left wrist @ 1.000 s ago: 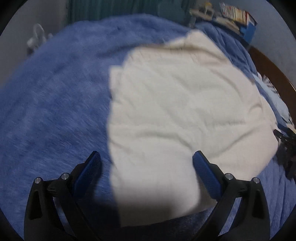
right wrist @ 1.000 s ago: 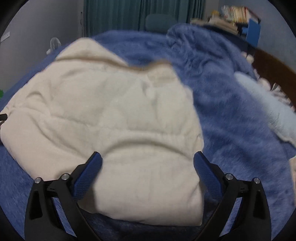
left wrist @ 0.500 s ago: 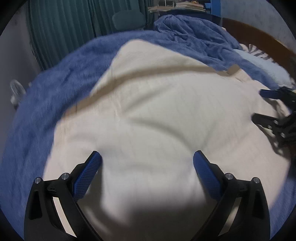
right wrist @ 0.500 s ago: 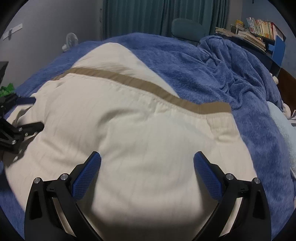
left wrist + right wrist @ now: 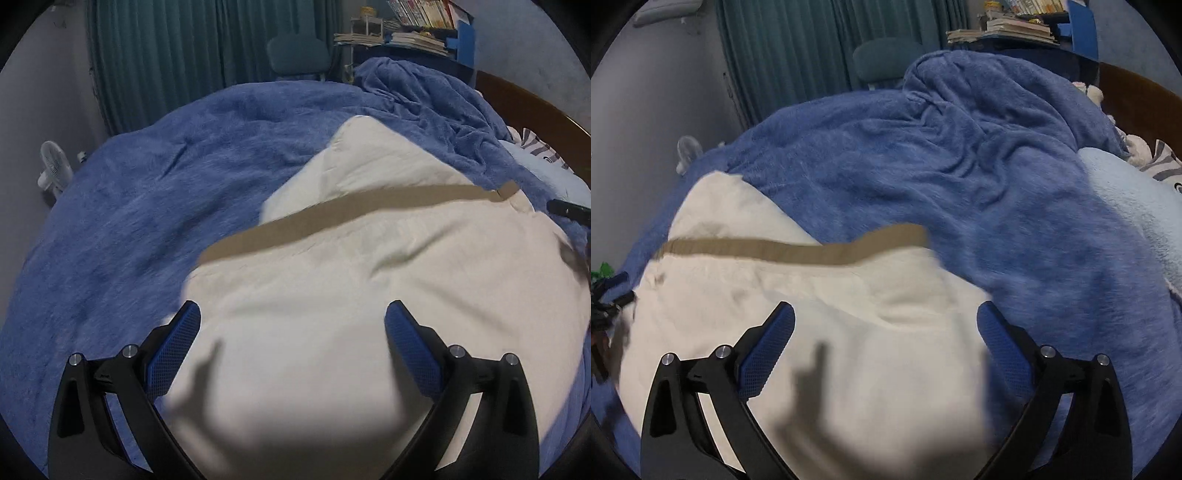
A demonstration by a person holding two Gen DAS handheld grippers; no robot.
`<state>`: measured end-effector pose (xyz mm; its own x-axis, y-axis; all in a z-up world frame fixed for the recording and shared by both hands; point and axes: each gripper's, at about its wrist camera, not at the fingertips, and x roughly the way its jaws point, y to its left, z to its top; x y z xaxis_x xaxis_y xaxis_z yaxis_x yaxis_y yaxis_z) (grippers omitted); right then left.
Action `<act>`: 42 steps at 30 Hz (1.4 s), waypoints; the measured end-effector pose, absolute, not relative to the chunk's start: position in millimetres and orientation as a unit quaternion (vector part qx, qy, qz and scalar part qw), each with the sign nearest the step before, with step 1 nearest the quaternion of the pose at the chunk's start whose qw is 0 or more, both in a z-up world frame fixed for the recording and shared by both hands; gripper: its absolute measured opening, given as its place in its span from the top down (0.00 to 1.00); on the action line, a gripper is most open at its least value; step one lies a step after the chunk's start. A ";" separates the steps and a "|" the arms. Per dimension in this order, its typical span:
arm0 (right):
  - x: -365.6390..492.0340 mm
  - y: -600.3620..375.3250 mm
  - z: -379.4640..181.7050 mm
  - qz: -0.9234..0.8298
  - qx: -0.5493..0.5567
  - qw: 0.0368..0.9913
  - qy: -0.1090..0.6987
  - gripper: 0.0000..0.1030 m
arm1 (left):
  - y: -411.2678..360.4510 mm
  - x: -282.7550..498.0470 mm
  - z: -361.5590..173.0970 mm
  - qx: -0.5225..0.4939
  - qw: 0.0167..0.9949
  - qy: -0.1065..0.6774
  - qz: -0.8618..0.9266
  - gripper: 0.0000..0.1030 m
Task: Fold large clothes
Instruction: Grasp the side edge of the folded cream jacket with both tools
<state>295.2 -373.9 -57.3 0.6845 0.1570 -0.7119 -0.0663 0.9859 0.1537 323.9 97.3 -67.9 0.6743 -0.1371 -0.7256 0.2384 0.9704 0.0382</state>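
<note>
A cream garment (image 5: 369, 288) with a tan waistband (image 5: 351, 214) lies folded on a blue fleece blanket (image 5: 147, 206). My left gripper (image 5: 291, 332) hangs open above the garment's near left part, nothing between its blue pads. In the right wrist view the same cream garment (image 5: 831, 332) fills the lower left, its tan waistband (image 5: 798, 251) running across. My right gripper (image 5: 884, 332) stands open over the garment's near right edge, holding nothing. Each gripper shows at the edge of the other's view: the right one (image 5: 569, 212), the left one (image 5: 609, 299).
The blue blanket (image 5: 979, 192) is bunched up at the far right. A pale blue pillow (image 5: 1137, 206) and striped plush lie by the wooden headboard (image 5: 535, 110). Teal curtains (image 5: 184, 55), a chair, a bookshelf (image 5: 417, 22) and a small fan (image 5: 55, 170) stand beyond the bed.
Both grippers have drawn back and tilted up from the garment. The tan waistband, unseen a second ago, now lies across the top of the fold. Both stay open throughout.
</note>
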 end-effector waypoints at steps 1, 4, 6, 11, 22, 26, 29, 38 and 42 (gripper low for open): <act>295.0 -381.7 -59.9 0.061 0.052 0.913 0.400 0.07 | 111.7 318.5 -69.6 0.051 0.911 0.398 -0.098 0.06; 297.3 -408.4 -69.9 0.057 0.053 0.899 0.431 0.07 | 153.4 311.1 -77.8 0.005 0.905 0.416 -0.093 0.06; 297.0 -418.1 -75.4 0.058 0.069 0.894 0.439 0.07 | 176.6 311.6 -86.3 -0.027 0.901 0.422 -0.098 0.06; 300.4 -422.9 -92.1 0.062 0.077 0.885 0.454 0.07 | 196.2 326.9 -101.7 -0.056 0.899 0.419 -0.113 0.10; 286.6 -437.4 -119.4 0.149 0.173 0.858 0.460 0.29 | 219.0 340.0 -144.0 -0.158 0.852 0.453 -0.211 0.36; 286.8 -443.0 -128.0 0.165 0.199 0.847 0.464 0.29 | 220.8 343.1 -153.1 -0.173 0.843 0.459 -0.222 0.33; 294.6 -442.8 -134.9 0.178 0.210 0.839 0.470 0.29 | 217.8 350.9 -159.5 -0.180 0.836 0.462 -0.234 0.30; 336.3 -427.5 -136.5 0.187 0.201 0.841 0.465 0.53 | 201.8 386.3 -165.9 -0.203 0.840 0.435 -0.252 0.41; 329.9 -418.5 -126.2 0.161 0.157 0.863 0.453 0.63 | 194.9 396.7 -167.4 -0.212 0.843 0.429 -0.247 0.46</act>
